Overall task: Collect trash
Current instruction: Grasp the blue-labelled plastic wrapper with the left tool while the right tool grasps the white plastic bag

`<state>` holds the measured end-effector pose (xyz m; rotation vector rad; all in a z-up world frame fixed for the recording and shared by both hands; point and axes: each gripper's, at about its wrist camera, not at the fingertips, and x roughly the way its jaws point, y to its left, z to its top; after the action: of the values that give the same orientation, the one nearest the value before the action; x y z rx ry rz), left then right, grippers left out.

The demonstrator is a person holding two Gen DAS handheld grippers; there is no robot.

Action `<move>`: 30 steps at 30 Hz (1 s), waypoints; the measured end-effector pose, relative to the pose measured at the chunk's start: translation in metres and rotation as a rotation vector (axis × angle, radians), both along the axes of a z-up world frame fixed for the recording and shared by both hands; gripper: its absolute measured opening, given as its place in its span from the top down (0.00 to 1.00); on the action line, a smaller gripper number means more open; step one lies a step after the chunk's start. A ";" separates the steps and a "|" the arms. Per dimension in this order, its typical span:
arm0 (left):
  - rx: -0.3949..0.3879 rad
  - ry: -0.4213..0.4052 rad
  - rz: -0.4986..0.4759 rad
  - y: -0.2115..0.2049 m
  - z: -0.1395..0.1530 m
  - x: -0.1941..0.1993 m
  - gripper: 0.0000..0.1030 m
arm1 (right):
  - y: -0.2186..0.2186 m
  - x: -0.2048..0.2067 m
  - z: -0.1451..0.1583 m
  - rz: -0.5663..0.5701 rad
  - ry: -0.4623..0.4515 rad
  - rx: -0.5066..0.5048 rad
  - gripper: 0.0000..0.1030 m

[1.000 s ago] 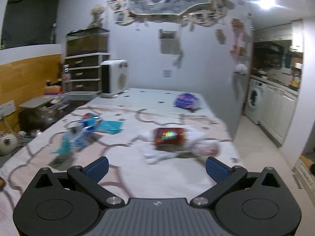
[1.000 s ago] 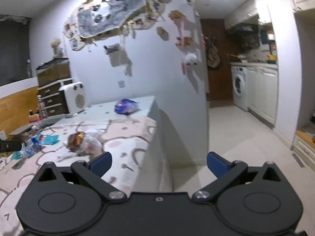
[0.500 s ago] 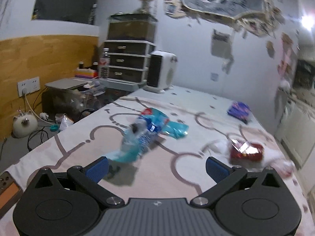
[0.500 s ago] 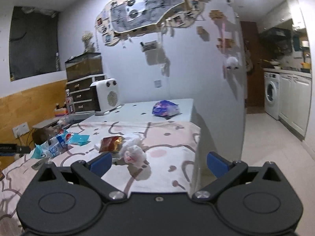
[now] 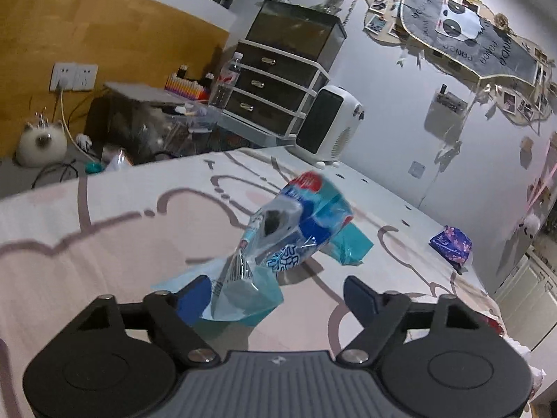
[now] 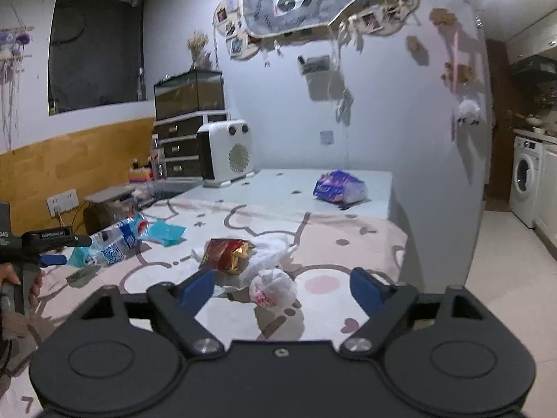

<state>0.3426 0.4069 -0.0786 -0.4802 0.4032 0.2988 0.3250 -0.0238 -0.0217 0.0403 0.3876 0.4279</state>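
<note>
A crushed clear plastic bottle [image 5: 285,233] with a blue label lies on teal wrappers [image 5: 243,296] on the patterned table [image 5: 104,244]. My left gripper [image 5: 278,296] is open, its fingers on either side of the bottle's near end. In the right wrist view the bottle [image 6: 115,244] lies at the left, with the left gripper [image 6: 59,250] beside it. My right gripper [image 6: 282,289] is open above a red snack bag [image 6: 226,254] and a crumpled white plastic bag [image 6: 275,285]. A purple packet [image 6: 339,188] lies farther back.
A white heater [image 6: 226,153] stands at the table's far end by a drawer unit [image 6: 184,149]. A low side table with clutter [image 5: 156,111] stands left. The table's right edge drops to a tiled floor [image 6: 504,278], with a washing machine [image 6: 525,177] beyond.
My left gripper has swung left and closed in on the plastic bottle, which now sits between its fingers. My right gripper has turned left toward the table, over the snack bag and white bag.
</note>
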 end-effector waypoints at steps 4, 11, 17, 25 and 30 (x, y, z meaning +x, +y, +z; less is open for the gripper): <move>-0.059 -0.015 0.017 0.005 -0.018 0.001 0.43 | 0.018 0.029 -0.010 0.023 0.041 -0.013 0.21; -0.124 -0.069 0.008 0.015 -0.021 -0.005 0.65 | 0.046 0.073 -0.040 0.004 0.104 -0.021 0.46; -0.071 -0.060 -0.039 -0.008 -0.015 -0.015 0.75 | 0.046 0.059 -0.048 0.038 0.198 0.026 0.77; -0.040 -0.041 -0.169 -0.069 -0.003 -0.068 0.77 | 0.027 -0.019 -0.031 0.113 0.175 0.040 0.80; -0.043 -0.043 -0.216 -0.100 0.000 -0.109 0.77 | 0.015 -0.070 -0.026 0.147 0.158 0.062 0.81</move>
<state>0.2341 0.3065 -0.0785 -0.4800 0.4167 0.0705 0.2553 -0.0090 -0.0478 0.1070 0.5347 0.5843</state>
